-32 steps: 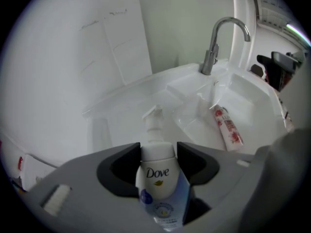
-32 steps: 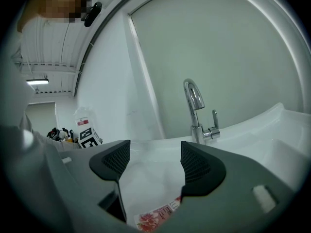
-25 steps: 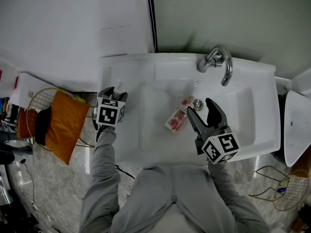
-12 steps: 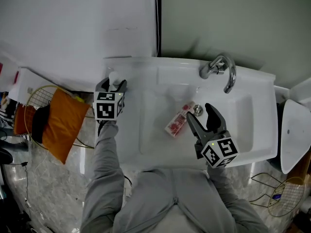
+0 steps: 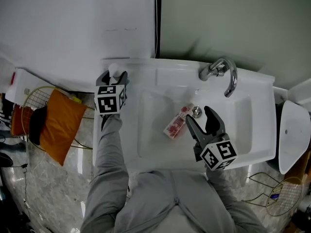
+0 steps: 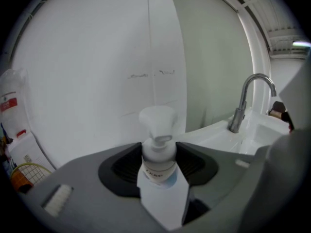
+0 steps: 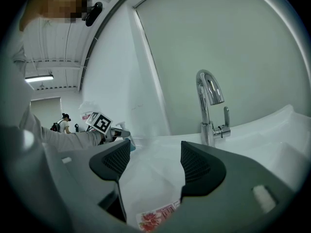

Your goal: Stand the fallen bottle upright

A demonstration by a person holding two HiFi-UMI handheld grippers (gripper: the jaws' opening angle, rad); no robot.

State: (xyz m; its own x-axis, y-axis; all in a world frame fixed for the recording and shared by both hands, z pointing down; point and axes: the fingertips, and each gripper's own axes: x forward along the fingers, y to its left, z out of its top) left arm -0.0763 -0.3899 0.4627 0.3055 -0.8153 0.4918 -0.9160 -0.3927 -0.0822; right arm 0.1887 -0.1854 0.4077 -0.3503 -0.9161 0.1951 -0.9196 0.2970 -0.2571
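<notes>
The left gripper [image 5: 112, 75] was clamped on the neck of the white plastic pump bottle [image 6: 158, 152], upright on the white ceramic sink [image 5: 146, 147] ledge, presumably steadying it. The right gripper [image 5: 199, 114] hovered with jaws apart and empty beside the fallen red-labelled bottle [image 5: 176, 122] in the basin, likely aligned for pickup.

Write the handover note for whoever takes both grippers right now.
Left hand-held gripper: shut on the white pump bottle, which is upright at the sink's left rear corner.
Right hand-held gripper: open, empty, poised just beside the red-labelled bottle.
Red-labelled bottle: on its side in the basin, near the drain.
Done: pump bottle is upright.
Left: probably close the right jaws on the lying bottle, stand it up, then release both.
</notes>
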